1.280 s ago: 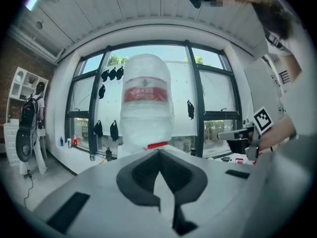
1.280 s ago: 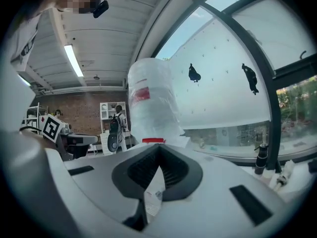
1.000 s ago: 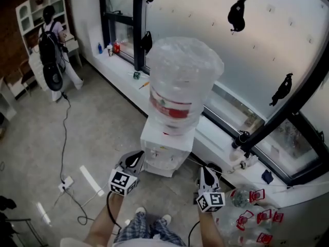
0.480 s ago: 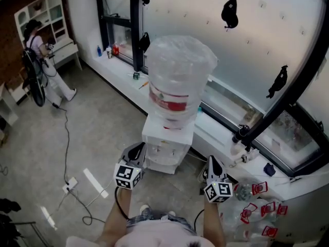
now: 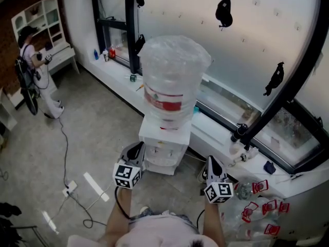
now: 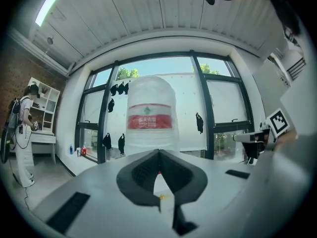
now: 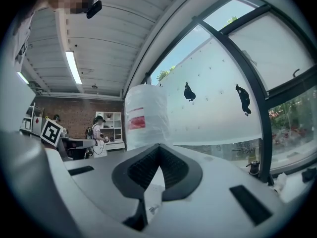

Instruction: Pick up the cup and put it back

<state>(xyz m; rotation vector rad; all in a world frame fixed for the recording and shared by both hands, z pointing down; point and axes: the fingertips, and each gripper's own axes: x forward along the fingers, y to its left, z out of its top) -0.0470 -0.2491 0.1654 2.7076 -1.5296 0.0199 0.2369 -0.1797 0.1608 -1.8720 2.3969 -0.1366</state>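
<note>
Status: left tool and right tool both pinched shut, empty | change: right tool rises slightly, facing white bottle-topped water dispenser at 12 o'clock | cup: in no view, pickup not begun

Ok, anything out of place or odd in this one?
No cup shows in any view. The left gripper and right gripper are shut and empty, facing the dispenser. Bottles lie heaped on the floor beside the right one.
</note>
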